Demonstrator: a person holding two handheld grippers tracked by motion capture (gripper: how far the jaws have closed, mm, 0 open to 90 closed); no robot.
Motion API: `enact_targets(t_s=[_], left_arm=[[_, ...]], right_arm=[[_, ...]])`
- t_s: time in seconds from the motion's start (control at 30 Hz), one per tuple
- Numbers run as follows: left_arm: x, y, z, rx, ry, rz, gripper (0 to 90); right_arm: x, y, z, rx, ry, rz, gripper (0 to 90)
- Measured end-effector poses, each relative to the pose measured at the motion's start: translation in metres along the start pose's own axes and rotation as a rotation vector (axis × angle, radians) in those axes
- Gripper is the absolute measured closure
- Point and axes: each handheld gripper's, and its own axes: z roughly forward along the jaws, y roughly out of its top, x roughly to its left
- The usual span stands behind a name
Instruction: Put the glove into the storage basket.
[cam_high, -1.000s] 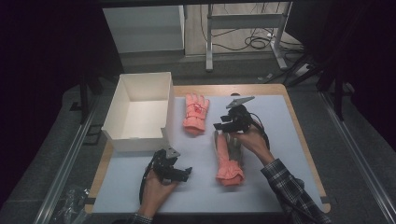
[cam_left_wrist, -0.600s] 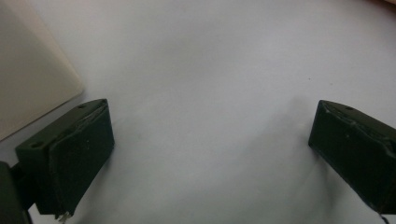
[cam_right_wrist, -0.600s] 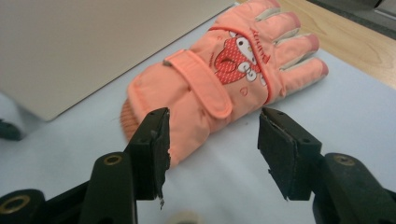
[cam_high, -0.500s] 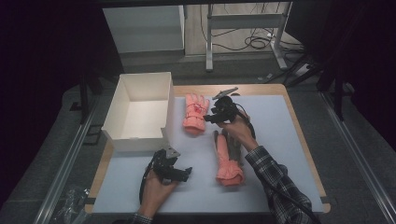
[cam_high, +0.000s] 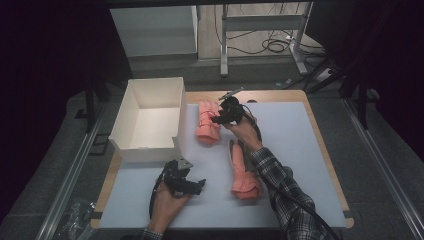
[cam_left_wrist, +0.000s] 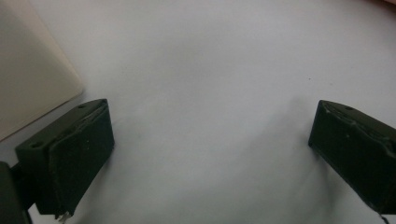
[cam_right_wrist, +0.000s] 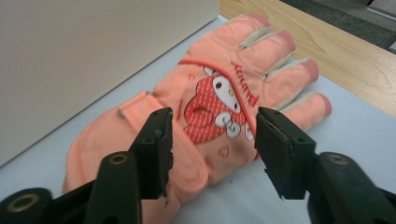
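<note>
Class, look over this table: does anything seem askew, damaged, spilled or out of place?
Nothing stands out. Two orange gloves lie flat on the mat, one beside the white box, one nearer the person. The right gripper hangs open over the far glove.

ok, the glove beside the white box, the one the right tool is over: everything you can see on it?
The glove is a padded salmon-orange fabric one, with a red-and-white cartoon patch, red lettering, pale strips between the fingers and darker fingertips. It lies flat on the pale mat, fingers toward the far wooden edge, close beside the box wall. The right tool hovers over it, jaws open, not gripping.
</note>
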Motion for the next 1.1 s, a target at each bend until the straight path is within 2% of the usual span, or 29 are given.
enact_targets(t_s=[0.03,0.2,0.27,0.3,0.43,0.5,0.6,0.7,0.77,0.9,0.97,1.1], left_arm=[[0.000,0.000,0.000,0.000,0.000,0.000,0.3],[0.000,0.000,0.000,-0.001,0.000,0.001,0.3],[0.000,0.000,0.000,-0.001,0.000,0.001,0.3],[0.000,0.000,0.000,-0.001,0.000,0.001,0.3],[0.000,0.000,0.000,-0.001,0.000,0.001,0.2],[0.000,0.000,0.000,-0.001,0.001,0.001,0.3],[0.000,0.000,0.000,-0.001,0.001,0.001,0.3],[0.000,0.000,0.000,-0.001,0.000,0.001,0.3],[0.000,0.000,0.000,-0.001,0.001,0.001,0.3],[0.000,0.000,0.000,-0.001,0.000,0.001,0.3],[0.000,0.000,0.000,-0.001,0.000,0.001,0.3],[0.000,0.000,0.000,-0.001,0.001,0.001,0.3]], right_arm=[[-0.001,0.003,0.006,-0.004,-0.001,0.009,41.6],[-0.003,0.008,0.019,-0.010,-0.010,0.027,39.9],[-0.003,0.009,0.022,-0.001,-0.021,0.026,39.9],[-0.004,0.010,0.029,0.024,-0.042,0.019,40.0],[-0.008,0.006,0.042,0.065,-0.028,0.048,44.5],[-0.009,0.005,0.045,0.069,-0.015,0.062,51.2],[-0.009,0.005,0.044,0.080,0.002,0.069,66.8],[-0.003,0.005,0.043,0.086,-0.025,0.050,77.1],[-0.001,0.005,0.042,0.083,-0.033,0.055,83.1],[-0.001,0.006,0.037,0.077,-0.045,0.056,86.0],[0.004,0.009,0.029,0.059,-0.060,0.033,86.4],[0.004,0.009,0.020,0.042,-0.047,0.039,86.5]])
